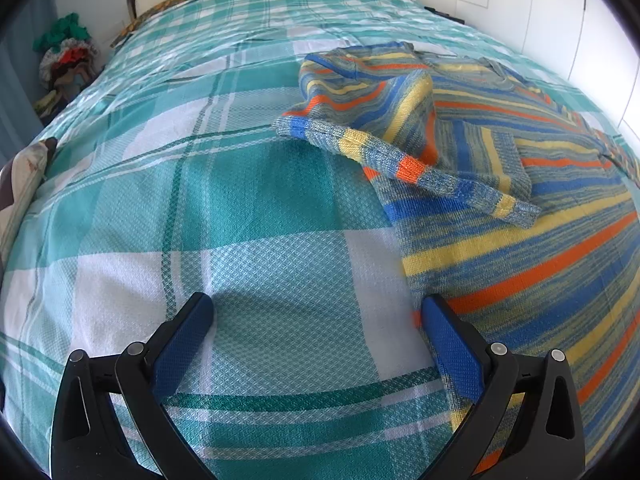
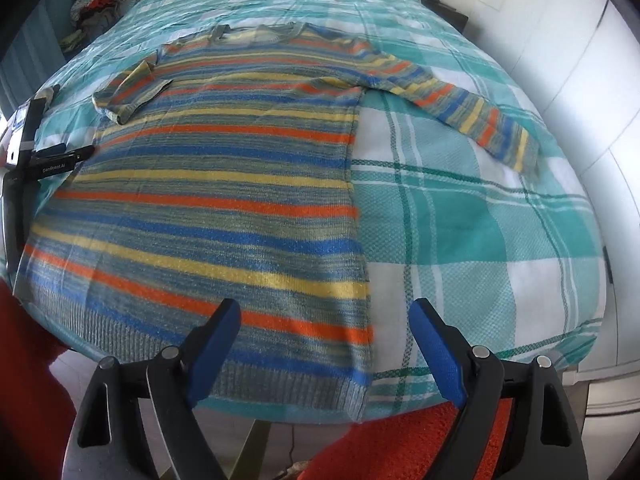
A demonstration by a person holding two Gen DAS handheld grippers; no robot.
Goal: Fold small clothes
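Blue-padded black tongs of the right gripper [image 2: 325, 322] stand wide apart with nothing pinched, hanging over the near right corner of the striped knitted sweater [image 2: 208, 208], a child-size pullover in bands of blue, yellow, orange and grey-green. One pad is above the ribbed hem [image 2: 288, 386], the other above the bare teal-and-white checked bedspread [image 2: 480, 216] at about four o'clock from the sweater's middle. That sweater lies flat, chest up, across the bed, its collar at twelve o'clock. Its right sleeve [image 2: 472, 108] stretches out towards two o'clock, while the left sleeve [image 2: 128, 96] is folded in over the body at about ten o'clock.

From the left wrist view, the left gripper [image 1: 316, 312] is likewise spread wide and holds nothing; its right pad sits at the sweater's side edge, the other over plain bedspread [image 1: 248, 208]. The folded sleeve [image 1: 404, 160] lies at one o'clock from those tongs. A heap of mixed clothes [image 1: 66, 54] sits off the bed at ten o'clock, by the wall. Red cloth [image 2: 400, 444] shows beneath the right gripper, below the mattress edge.
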